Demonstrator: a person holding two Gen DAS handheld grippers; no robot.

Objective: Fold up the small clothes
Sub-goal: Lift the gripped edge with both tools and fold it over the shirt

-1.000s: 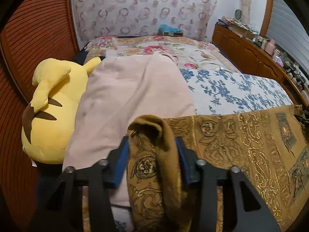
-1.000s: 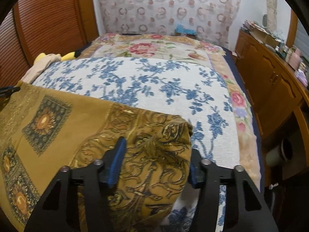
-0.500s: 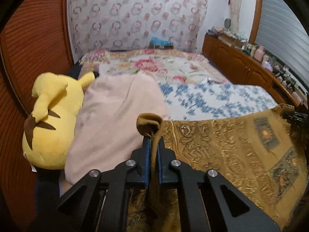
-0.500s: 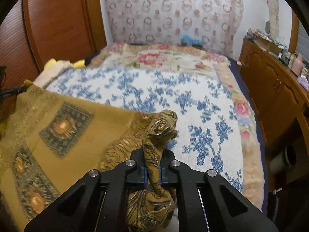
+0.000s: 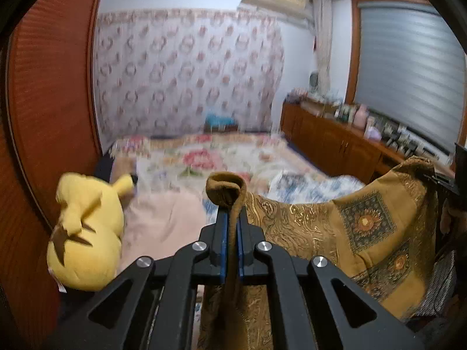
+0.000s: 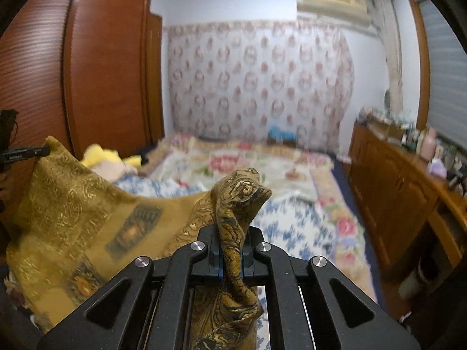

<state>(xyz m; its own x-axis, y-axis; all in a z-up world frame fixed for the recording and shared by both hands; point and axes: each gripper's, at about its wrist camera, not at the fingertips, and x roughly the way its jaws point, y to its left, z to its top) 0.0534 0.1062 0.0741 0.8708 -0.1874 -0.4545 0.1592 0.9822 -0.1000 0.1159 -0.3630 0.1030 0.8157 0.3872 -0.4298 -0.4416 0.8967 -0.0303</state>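
Stretching between the two grippers, a mustard-gold patterned cloth [image 5: 364, 227] was held up above the bed [image 5: 204, 157], sagging in the middle. One corner was pinched by the left gripper [image 5: 230, 227], whose jaws were pressed together on the fabric, a rolled brown fold standing out above the blue pads [image 5: 223, 233] and the rest hanging down under the gripper. In the left wrist view the cloth was seen to run rightward and rise to its far corner at the frame's right edge, where part of the right gripper [image 5: 446, 180] was visible. The other corner was pinched by the right gripper [image 6: 230, 250] in the same way, the jaws clamped tight on a twisted bunch of fabric that poked up above the fingers. In the right wrist view the cloth [image 6: 73, 204] was seen to slope away leftward to the left gripper [image 6: 23, 153] at the frame's left edge.

Behind the cloth, the bed was covered by a blue-flowered spread [image 6: 292, 221] and a rose-patterned blanket [image 5: 198, 157]. A yellow plush toy [image 5: 84, 233] was lying at the bed's left side beside a pale pink garment [image 5: 163, 221]. A wooden wardrobe [image 6: 102, 73] was seen on the left and a low wooden cabinet [image 6: 394, 180] on the right, both views being blurred.
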